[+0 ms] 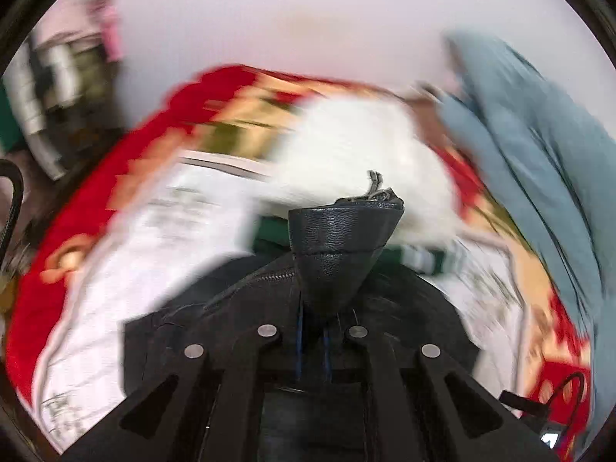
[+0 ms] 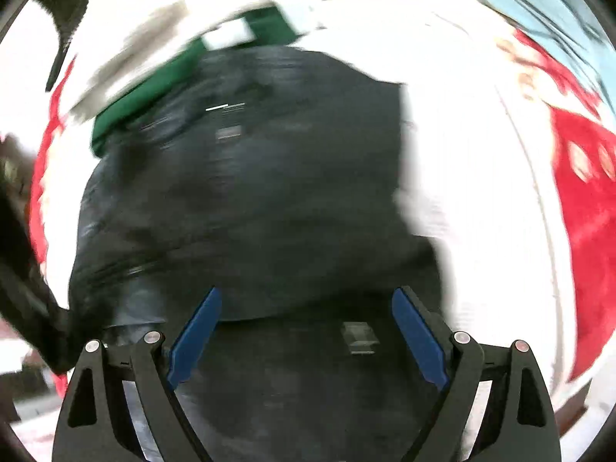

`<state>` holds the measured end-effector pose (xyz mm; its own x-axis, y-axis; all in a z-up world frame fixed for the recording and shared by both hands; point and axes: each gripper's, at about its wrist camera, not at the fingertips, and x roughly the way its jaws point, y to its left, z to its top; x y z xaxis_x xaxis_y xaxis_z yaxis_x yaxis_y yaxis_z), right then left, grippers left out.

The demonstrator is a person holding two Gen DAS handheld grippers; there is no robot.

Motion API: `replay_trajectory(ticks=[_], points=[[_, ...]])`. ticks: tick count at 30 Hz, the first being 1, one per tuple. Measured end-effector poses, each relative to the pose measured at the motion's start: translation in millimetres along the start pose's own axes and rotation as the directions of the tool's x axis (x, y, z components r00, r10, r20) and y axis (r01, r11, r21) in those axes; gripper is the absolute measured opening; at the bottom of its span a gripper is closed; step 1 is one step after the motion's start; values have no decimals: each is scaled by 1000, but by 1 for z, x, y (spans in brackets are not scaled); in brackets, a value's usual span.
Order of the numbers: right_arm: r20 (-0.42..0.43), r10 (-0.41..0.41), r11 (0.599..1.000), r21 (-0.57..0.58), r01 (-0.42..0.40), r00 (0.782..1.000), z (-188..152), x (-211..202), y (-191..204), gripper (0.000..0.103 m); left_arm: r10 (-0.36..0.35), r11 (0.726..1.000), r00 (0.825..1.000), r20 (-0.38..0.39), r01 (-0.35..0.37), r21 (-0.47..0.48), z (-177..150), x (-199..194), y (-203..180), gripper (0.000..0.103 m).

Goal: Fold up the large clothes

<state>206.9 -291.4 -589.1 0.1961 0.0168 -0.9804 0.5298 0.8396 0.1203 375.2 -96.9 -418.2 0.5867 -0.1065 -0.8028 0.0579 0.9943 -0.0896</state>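
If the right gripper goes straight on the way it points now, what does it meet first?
Most likely the black jacket: it fills the view ahead of the open right gripper, whose jaws hold nothing. The picture is blurred, so depth is unclear.

Red patterned blanket (image 1: 115, 177), white sheet (image 2: 481, 192), blue cloth (image 1: 539, 146).

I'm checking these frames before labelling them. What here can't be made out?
- Left wrist view: the left tongs are shut on a black leather jacket, whose bunched fold hides the tips.
- Left wrist view: print on the white sheet, motion-blurred.
- Right wrist view: jacket label, blurred; the right tongs open.
- Both views: jacket's full outline, cut off below.
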Motion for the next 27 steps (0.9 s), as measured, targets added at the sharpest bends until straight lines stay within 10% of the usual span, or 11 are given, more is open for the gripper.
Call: replay_trajectory(ticks=[9,11,12,13,20,23,27], points=[[-57,-59,989,134,66,997,-12,2,-126,92,-54,970,964,-259,112,217,-60,75,-75,14],[-66,-44,988,144,53,997,-16,3,-138,92,-63,970,961,-271,123,211,-68,74,-73,46],[-70,-27,988,153,37,997,-17,2,-144,92,-65,973,958,-278,123,196,-69,72,-63,91],[-69,-9,987,159,20,998,-18,1,-147,92,-66,976,960,-273,119,184,-70,67,-58,103],[-61,106,986,136,-97,993,-16,3,-151,92,114,992,959,-261,-95,86,-97,36,49,103],[-118,151,985,100,-140,981,-13,18,-143,92,286,958,914,-287,-279,64,-126,27,112,103],[-239,198,978,107,-177,951,-24,53,-130,91,401,904,806,-436,-424,48,-181,44,190,101]])
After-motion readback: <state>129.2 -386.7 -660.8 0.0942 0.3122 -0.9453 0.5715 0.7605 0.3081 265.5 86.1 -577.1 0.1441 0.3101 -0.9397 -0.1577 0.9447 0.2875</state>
